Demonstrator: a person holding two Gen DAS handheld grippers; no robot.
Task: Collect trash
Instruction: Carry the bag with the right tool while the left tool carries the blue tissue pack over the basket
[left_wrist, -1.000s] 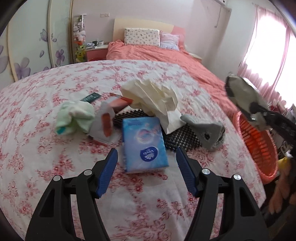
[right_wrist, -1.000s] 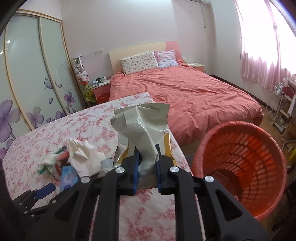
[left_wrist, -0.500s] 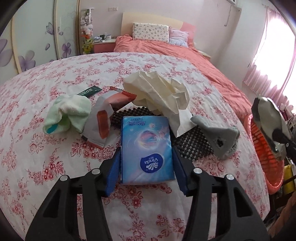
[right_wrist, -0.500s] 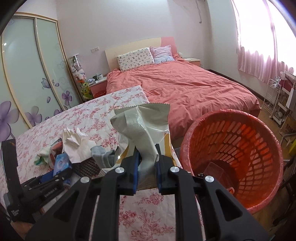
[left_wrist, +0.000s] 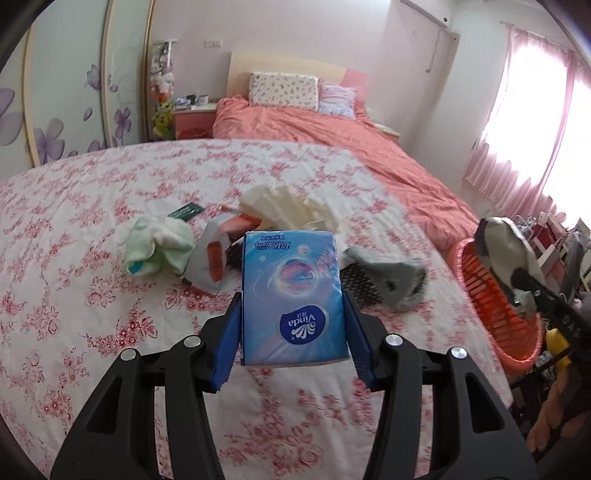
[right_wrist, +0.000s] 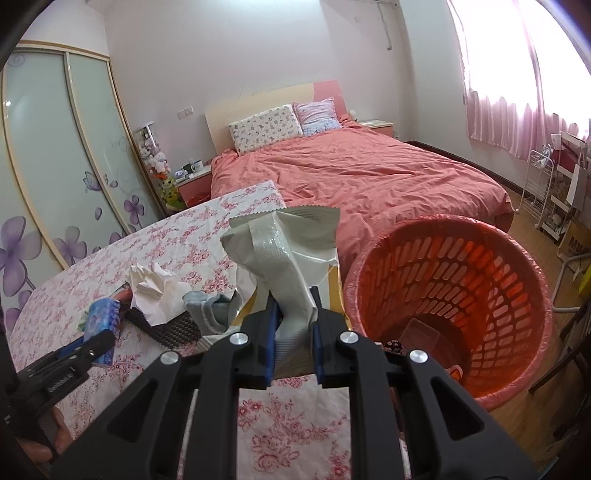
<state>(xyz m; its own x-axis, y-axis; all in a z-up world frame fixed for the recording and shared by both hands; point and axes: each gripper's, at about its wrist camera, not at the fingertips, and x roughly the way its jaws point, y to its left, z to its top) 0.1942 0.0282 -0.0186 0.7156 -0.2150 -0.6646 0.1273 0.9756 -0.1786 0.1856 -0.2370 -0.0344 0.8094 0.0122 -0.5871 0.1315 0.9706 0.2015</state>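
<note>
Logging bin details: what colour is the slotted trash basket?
Orange-red basket, clearest in the right wrist view.

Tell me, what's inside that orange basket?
In the basket, a clear plastic piece, something dark and an orange scrap show. The right claw hides the rest.

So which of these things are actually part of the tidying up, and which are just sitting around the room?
Part of the job:
blue tissue pack, clamped in the left gripper
grey wrapper, clamped in the right gripper
orange basket
crumpled white paper
torn red-and-white packet

Just lying about:
grey sock
green cloth
pillows
plush toys
</note>
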